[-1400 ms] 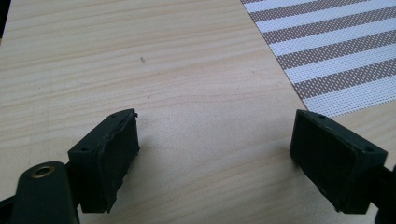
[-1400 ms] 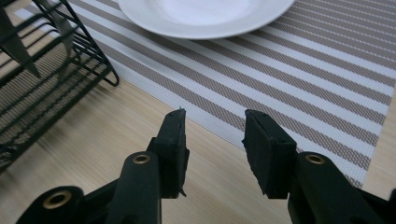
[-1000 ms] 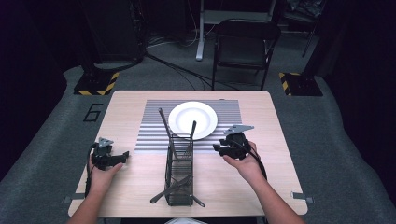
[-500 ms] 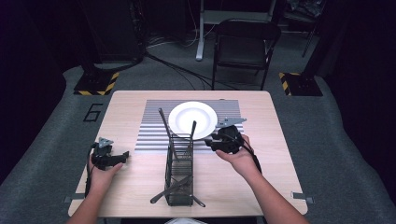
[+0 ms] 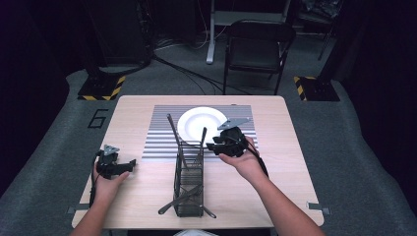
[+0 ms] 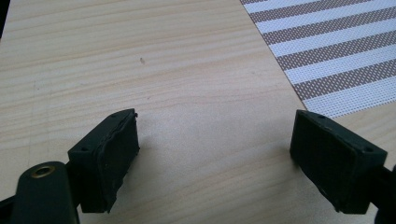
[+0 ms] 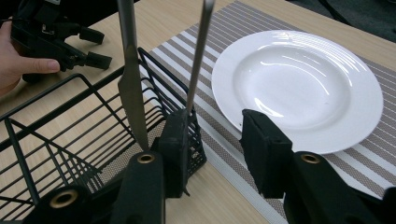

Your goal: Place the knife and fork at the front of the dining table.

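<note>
Two grippers work over a pale wooden table (image 5: 137, 118), where a striped mat (image 5: 157, 142) carries a white plate (image 5: 196, 120) and the far end of a black wire basket (image 5: 189, 182). The basket stands between the hands and holds cutlery: a knife (image 7: 132, 88) and a thinner metal handle (image 7: 198, 51) rise upright from its far end, and more pieces lie low and crossed at its near end. The right gripper (image 7: 212, 154) sits at that far corner with its jaws apart, one against the basket wire by the thin handle, the other over the plate's near rim. The step looks like picking out that handle: to do it well, bring the handle between both pads, clear of wire and knife, close squarely, then lift straight up. The left gripper (image 6: 215, 154) rests over bare table, jaws wide apart, holding nothing.
</note>
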`<state>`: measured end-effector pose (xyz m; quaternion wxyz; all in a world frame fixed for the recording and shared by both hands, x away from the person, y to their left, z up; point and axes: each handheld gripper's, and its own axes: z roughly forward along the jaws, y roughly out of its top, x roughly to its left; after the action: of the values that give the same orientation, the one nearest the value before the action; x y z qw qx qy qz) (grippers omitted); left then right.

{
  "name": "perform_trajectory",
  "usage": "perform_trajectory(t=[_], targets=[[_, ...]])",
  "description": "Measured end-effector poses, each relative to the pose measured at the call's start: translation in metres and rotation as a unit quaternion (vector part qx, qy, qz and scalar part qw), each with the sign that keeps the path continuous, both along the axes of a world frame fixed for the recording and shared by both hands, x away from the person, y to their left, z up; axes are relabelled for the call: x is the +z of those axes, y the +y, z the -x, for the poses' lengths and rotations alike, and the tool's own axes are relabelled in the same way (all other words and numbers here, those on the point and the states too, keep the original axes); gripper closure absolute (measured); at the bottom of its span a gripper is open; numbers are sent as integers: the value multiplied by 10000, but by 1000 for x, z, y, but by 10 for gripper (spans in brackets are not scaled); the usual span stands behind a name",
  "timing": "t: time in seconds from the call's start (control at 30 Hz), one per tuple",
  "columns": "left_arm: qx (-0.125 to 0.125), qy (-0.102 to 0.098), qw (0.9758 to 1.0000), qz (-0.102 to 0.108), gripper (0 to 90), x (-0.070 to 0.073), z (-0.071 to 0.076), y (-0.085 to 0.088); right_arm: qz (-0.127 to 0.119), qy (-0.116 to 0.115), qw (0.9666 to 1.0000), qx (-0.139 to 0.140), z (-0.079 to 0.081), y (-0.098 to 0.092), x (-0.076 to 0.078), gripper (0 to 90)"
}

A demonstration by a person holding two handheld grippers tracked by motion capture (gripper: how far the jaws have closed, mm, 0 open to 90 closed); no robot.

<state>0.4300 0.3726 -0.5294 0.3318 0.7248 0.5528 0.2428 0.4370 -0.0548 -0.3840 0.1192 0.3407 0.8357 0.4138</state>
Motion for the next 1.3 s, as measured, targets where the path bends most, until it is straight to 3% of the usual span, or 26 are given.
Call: perform_trajectory(t=[0.3, 0.63, 0.93, 1.3], targets=[[-28, 10, 10000, 0, 154, 0, 0, 0, 24, -19, 9998, 184, -6, 18, -5, 643], [-47, 1, 10000, 3, 154, 0, 0, 0, 51, -55, 9998, 210, -10, 27, -2, 669], [-50, 1, 10000, 4, 154, 0, -1, 0, 23, -149, 9995, 282, -13, 30, 2, 822], [-51, 1, 10000, 4, 154, 0, -1, 0, 68, -227, 9985, 494, -6, 38, 3, 848]])
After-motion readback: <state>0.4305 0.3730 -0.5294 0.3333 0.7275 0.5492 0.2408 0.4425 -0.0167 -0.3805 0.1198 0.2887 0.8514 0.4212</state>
